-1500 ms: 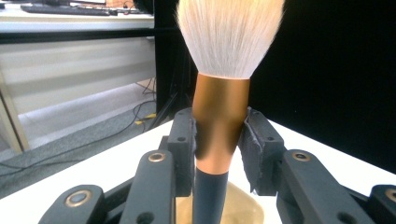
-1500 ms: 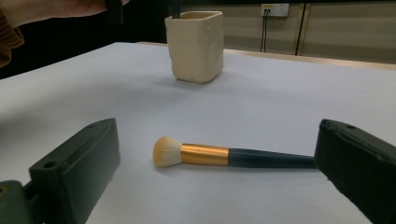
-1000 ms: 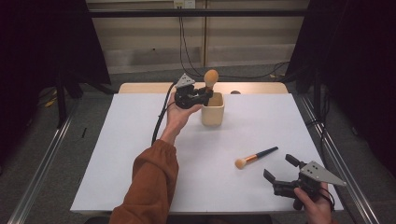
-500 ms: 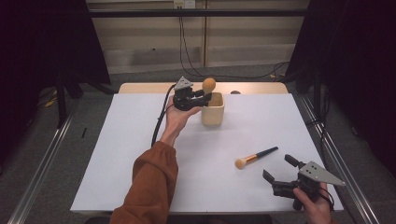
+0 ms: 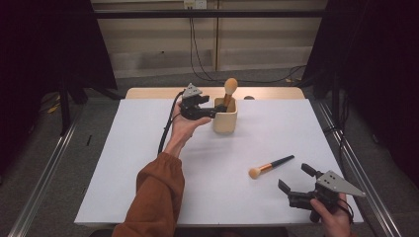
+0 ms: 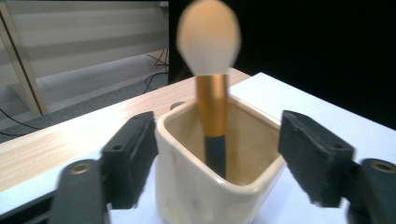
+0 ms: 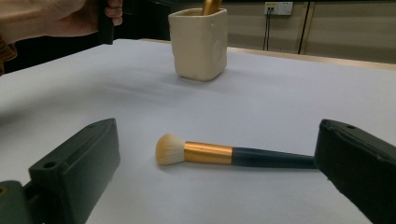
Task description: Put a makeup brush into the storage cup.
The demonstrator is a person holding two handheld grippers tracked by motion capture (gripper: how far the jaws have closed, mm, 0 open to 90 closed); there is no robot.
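The left claw (image 5: pixel 213 111) sits just above centre in the high view, level with the rim of the cream cup (image 5: pixel 225 118). Its jaws are released and stand apart on either side of the cup, as the left gripper view confirms; neither jaw touches the upright brush (image 6: pixel 211 93). That brush stands handle-down in the cup with its bristle head above the rim, leaning slightly toward the back wall. Judged from this layout, the cup serves as the holder, and bristles-up storage keeps the head clear of the walls.

The right claw (image 5: pixel 296 181) rests at the lower right of the high view, also released, jaws spread wide. The second brush (image 5: pixel 271 166) lies flat on the white table (image 5: pixel 123 163) just ahead of it, bristles pointing lower left and handle pointing upper right. This brush is probably next to be picked up.

The left gripper view shows the cup interior and the dark handle inside it, which the high view hides. The right gripper view shows the lying brush between its jaws at table level, its handle end close to the right-hand jaw; contact cannot be confirmed.
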